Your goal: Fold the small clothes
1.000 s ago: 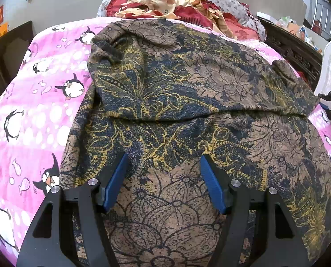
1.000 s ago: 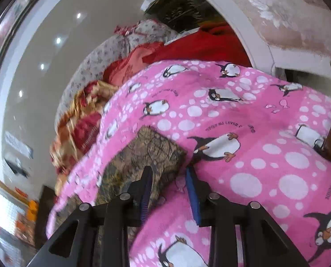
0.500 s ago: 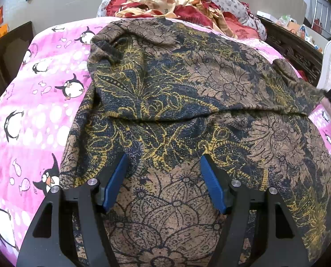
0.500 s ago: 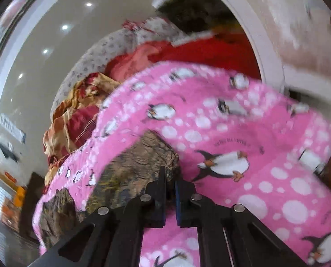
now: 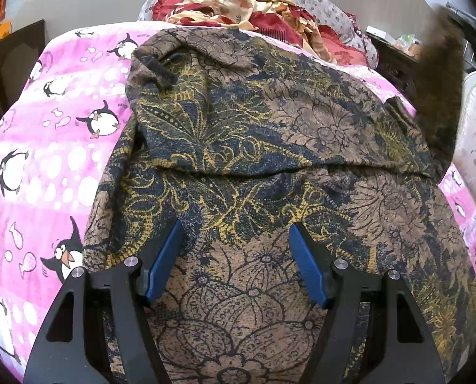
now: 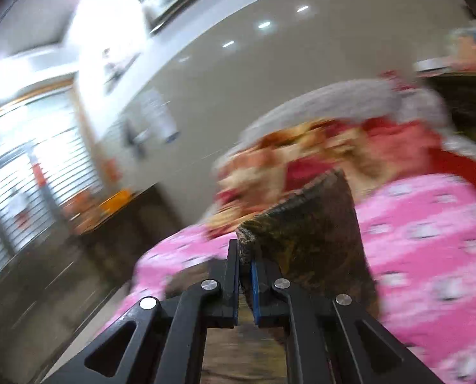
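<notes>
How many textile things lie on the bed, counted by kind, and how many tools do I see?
Patterned brown garment: 1
Pink penguin bedsheet: 1
Red and cream blanket heap: 1
Grey dotted pillow: 1
Tools: 2, left tool and right tool
Total: 6

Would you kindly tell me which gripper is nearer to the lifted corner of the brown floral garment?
Right: the right gripper is shut on that lifted corner, while the left gripper hovers open over the garment's near middle.
</notes>
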`<state>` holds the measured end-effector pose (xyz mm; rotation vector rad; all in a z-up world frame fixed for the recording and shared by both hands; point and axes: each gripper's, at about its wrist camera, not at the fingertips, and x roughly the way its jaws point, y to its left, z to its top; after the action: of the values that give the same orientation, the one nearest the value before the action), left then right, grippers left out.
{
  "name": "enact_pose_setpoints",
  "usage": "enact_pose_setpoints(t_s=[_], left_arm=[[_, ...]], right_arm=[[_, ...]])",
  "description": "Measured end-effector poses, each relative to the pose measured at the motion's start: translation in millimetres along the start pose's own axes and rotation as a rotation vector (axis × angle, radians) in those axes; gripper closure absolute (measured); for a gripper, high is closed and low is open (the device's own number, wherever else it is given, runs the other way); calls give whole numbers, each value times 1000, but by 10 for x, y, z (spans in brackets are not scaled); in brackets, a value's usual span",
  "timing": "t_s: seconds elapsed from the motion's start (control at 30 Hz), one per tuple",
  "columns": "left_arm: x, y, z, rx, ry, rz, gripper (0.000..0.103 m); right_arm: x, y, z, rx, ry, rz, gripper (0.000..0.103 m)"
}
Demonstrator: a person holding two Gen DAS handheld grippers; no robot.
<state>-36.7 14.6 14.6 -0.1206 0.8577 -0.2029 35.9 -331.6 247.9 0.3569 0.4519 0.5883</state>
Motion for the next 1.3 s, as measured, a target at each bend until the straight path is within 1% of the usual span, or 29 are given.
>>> enact_pose_setpoints(t_s=[0.07, 0.17, 0.2, 0.27, 0.3, 0.33, 0.37, 0.4, 0.43, 0.47, 0.5, 0.57, 0.63, 0.67, 0.7, 0.77, 0.8, 0.87, 0.9, 0.93, 1.0, 1.03, 1.07, 1.1, 1.13, 1.2, 1.23, 1.3], left_arm=[[-22, 26, 11, -14, -2, -14, 34], [-99, 80, 101, -59, -1, -38, 34], [-165, 84, 154, -65, -17, -55, 34], [-309, 73, 286, -68, -66, -73, 34], [-369, 50, 380, -65, -90, -93, 34], [-382, 13, 488, -55, -98, -121, 34], [-359, -14, 564, -49, -95, -140, 33], [-275, -57, 673, -40, -77, -176, 26], [-160, -91, 757, -36, -49, -211, 22], [4, -128, 841, -34, -11, -241, 22], [185, -172, 910, -34, 29, -260, 22], [516, -207, 999, -55, 98, -306, 22], [798, -216, 1030, -98, 169, -356, 22], [856, -223, 1045, -108, 166, -366, 22], [858, -228, 1083, -112, 144, -380, 22], [904, -217, 1153, -152, 158, -459, 22], [920, -198, 1191, -182, 163, -492, 22], [922, -162, 1223, -230, 164, -546, 22], [912, -134, 1229, -256, 164, -575, 22], [905, -120, 1245, -272, 164, -585, 22], [922, -114, 1226, -280, 178, -568, 23], [914, -125, 1205, -268, 179, -548, 25], [900, -128, 1194, -259, 176, -529, 34], [888, -137, 1182, -245, 172, -498, 46], [893, -145, 1179, -237, 173, -465, 53], [921, -147, 1180, -228, 180, -372, 100], [926, -138, 1181, -233, 186, -356, 100], [798, -183, 1197, -202, 148, -341, 100]], right_arm=[[509, 299, -258, -5, 78, 66, 98], [1102, 490, -719, 2, 199, 80, 98], [1294, 514, -909, -15, 248, 59, 98], [1641, 445, -1382, -34, 381, -34, 98], [1736, 401, -1575, -53, 438, -73, 98], [1798, 373, -1708, -74, 477, -104, 97], [1831, 361, -1844, -89, 505, -125, 90], [1803, 332, -1895, -85, 493, -114, 85], [1747, 309, -1878, -67, 474, -100, 80], [1718, 291, -1856, -52, 469, -110, 72], [1680, 284, -1847, -52, 471, -118, 68], [1592, 276, -1858, -72, 491, -129, 67], [1354, 330, -1913, -129, 500, -139, 67], [1221, 345, -1951, -157, 504, -141, 67], [1062, 376, -2021, -192, 513, -151, 67], [831, 448, -2188, -277, 528, -188, 67], [694, 441, -2276, -310, 512, -197, 64], [632, 478, -2325, -301, 497, -215, 57], [597, 508, -2330, -316, 479, -231, 55], [623, 526, -2341, -331, 481, -239, 55], [690, 538, -2394, -352, 497, -264, 54], [703, 543, -2395, -357, 487, -271, 54], [706, 540, -2396, -356, 482, -274, 54], [703, 522, -2397, -351, 481, -280, 54], [703, 512, -2390, -346, 478, -279, 54], [728, 508, -2381, -341, 479, -281, 54], [767, 516, -2369, -342, 479, -284, 54], [755, 517, -2378, -344, 481, -290, 53]])
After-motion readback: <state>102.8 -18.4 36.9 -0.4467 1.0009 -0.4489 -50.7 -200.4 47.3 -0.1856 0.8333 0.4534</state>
